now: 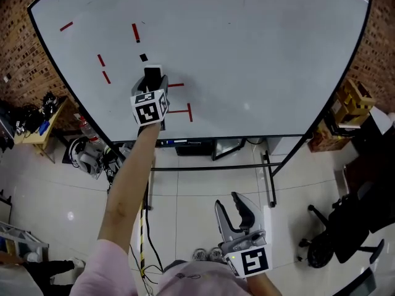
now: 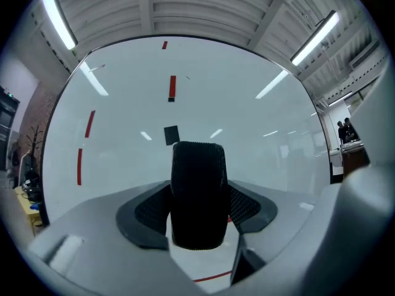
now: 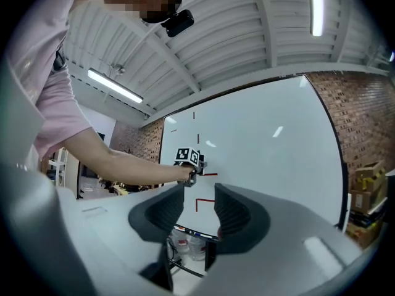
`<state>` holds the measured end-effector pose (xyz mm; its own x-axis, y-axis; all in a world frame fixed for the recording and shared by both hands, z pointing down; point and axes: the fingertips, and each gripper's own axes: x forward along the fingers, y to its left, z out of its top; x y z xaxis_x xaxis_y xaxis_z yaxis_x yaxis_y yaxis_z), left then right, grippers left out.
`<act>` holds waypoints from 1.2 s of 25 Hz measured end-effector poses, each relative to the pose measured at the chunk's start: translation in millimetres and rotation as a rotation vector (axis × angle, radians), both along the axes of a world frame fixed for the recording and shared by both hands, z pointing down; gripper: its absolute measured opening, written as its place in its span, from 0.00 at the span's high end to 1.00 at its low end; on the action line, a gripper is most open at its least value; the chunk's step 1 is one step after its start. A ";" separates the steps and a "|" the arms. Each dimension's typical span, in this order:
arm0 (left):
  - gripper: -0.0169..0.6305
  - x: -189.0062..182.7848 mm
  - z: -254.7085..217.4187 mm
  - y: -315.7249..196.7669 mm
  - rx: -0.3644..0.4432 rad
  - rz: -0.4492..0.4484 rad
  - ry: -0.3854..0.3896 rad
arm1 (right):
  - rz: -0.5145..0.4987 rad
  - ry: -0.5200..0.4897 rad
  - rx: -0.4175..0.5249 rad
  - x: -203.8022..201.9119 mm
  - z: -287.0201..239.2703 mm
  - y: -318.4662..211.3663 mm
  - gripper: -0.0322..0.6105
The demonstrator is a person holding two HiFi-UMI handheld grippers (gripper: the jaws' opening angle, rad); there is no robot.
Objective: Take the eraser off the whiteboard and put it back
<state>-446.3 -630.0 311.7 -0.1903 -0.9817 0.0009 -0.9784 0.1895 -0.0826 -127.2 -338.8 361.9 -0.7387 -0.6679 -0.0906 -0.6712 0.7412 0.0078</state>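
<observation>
Black eraser (image 2: 197, 165) gripped in left tool (image 2: 199, 207), held before whiteboard (image 1: 259, 54), contact unclear; long axis upright, top end pointed up board. Right tool (image 3: 199, 213) released, nothing held.

Whiteboard (image 1: 259, 48) top cut off, eraser (image 1: 151, 73) part-hidden (behind L claw (image 1: 153, 82))

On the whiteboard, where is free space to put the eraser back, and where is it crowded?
The whole right half of the whiteboard is bare, from the red corner mark to the right edge. The left part is crowded: red dashes, a small black square, and the held eraser.
</observation>
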 end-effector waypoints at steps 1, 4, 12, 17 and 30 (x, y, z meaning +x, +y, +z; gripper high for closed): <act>0.55 -1.7 0.7 -5.4 -0.006 -0.005 0.001 | 0.007 0.002 -0.002 2.7 1.3 -0.5 0.72; 0.55 -5.1 3.4 -12.1 0.000 -0.032 -0.012 | 0.044 0.004 -0.012 14.1 4.1 -5.3 0.72; 0.57 -1.3 6.7 -12.0 0.065 -0.083 -0.045 | 0.116 0.005 -0.052 41.5 16.7 -16.4 0.72; 0.56 -2.0 6.3 -12.5 0.078 -0.068 -0.054 | 0.109 0.023 -0.055 41.7 19.5 -13.3 0.72; 0.52 -25.2 3.7 44.3 0.259 -0.138 0.087 | 0.141 0.031 -0.085 60.7 28.1 -13.1 0.72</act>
